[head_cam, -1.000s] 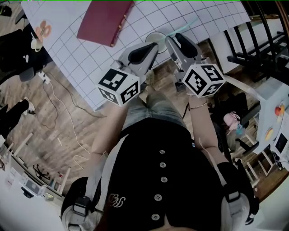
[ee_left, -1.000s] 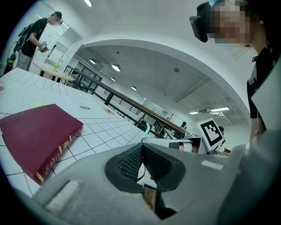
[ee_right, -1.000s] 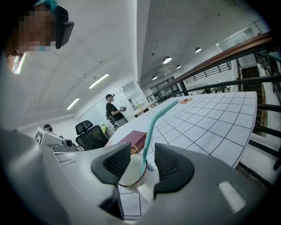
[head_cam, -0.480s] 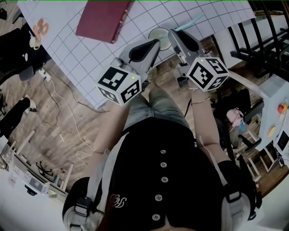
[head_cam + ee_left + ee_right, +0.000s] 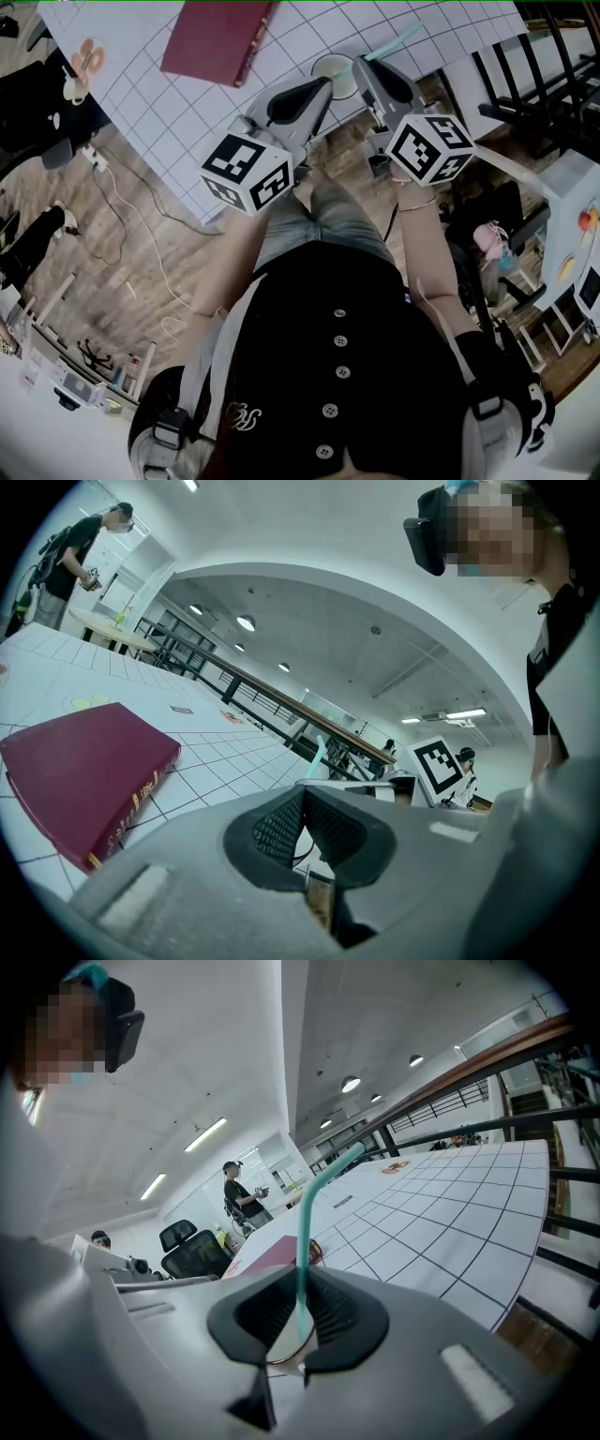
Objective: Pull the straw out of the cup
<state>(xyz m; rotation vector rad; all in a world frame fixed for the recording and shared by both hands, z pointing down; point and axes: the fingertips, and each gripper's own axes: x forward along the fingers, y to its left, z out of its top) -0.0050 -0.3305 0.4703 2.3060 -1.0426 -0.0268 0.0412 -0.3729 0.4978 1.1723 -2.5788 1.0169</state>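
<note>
A white paper cup (image 5: pixel 330 67) stands near the edge of the gridded table (image 5: pixel 187 112), with a teal bent straw (image 5: pixel 398 40) leaning out of it to the right. My left gripper (image 5: pixel 323 86) is at the cup's near rim, and in the left gripper view its pads (image 5: pixel 281 822) meet on the thin cup wall. My right gripper (image 5: pixel 361 67) reaches in from the right. In the right gripper view the straw (image 5: pixel 314 1204) rises between the closing jaws of the right gripper (image 5: pixel 298 1321), and the pads touch it.
A dark red book (image 5: pixel 216 37) lies on the table left of the cup. Orange-handled scissors (image 5: pixel 84 61) lie at the far left corner. The table edge runs just under both grippers. A black railing (image 5: pixel 553 84) stands to the right.
My right gripper has shifted slightly up and right toward the straw. My left gripper has stayed at the cup.
</note>
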